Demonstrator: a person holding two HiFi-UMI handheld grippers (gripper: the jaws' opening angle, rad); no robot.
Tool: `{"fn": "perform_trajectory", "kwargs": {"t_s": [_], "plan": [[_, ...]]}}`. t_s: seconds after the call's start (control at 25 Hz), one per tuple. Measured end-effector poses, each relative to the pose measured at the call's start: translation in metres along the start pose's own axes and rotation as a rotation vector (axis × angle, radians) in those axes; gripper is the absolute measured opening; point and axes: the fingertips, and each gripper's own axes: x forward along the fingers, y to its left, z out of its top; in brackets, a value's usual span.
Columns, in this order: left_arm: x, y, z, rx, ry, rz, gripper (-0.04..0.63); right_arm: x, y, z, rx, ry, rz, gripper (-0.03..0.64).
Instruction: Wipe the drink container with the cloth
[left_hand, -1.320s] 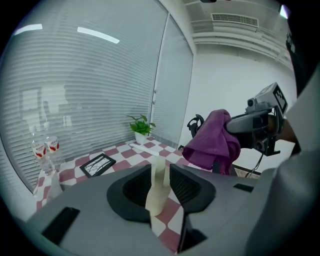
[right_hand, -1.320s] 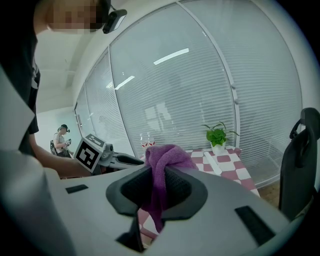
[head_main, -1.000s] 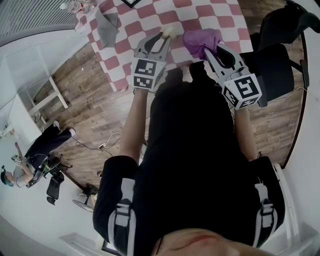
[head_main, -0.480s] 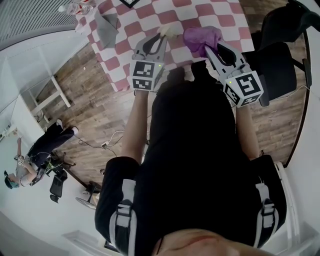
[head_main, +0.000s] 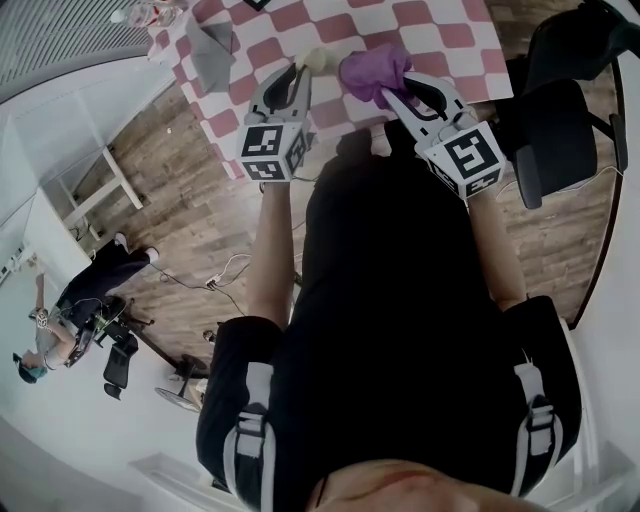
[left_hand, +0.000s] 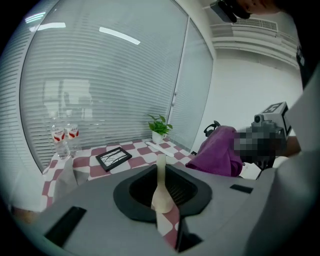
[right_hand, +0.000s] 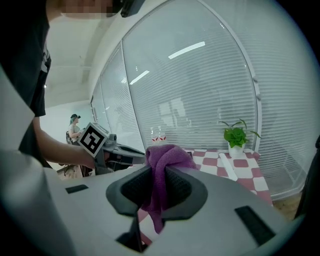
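In the head view both arms reach up the frame from the black-clad torso, bare forearms roughly parallel. The left forearm (head_main: 268, 250) runs up the left of centre to the left gripper (head_main: 299, 72), which points toward the top edge and leans slightly right, its marker cube (head_main: 265, 151) nearest the body. Its jaws have just been closing and stand narrow, pressing on the slim cream drink container (left_hand: 160, 192) upright between them. The right forearm (head_main: 496, 250) rises on the right side to the right gripper (head_main: 396, 90), which angles up and to the left toward its partner. Its jaws are clamped on a bunched purple cloth (right_hand: 161, 172) that hangs down between them.
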Motion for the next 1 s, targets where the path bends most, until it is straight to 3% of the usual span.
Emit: {"fn": "perform_trajectory", "kwargs": {"t_s": [0.48, 1.0], "plan": [[-0.013, 0.025, -0.012, -0.109, -0.031, 0.048, 0.069, 0.058, 0.022, 0.002, -0.023, 0.005, 0.105, 0.083], [-0.018, 0.017, -0.016, -0.102, -0.039, 0.026, 0.069, 0.087, 0.029, -0.021, 0.014, 0.044, 0.125, 0.083]]}}
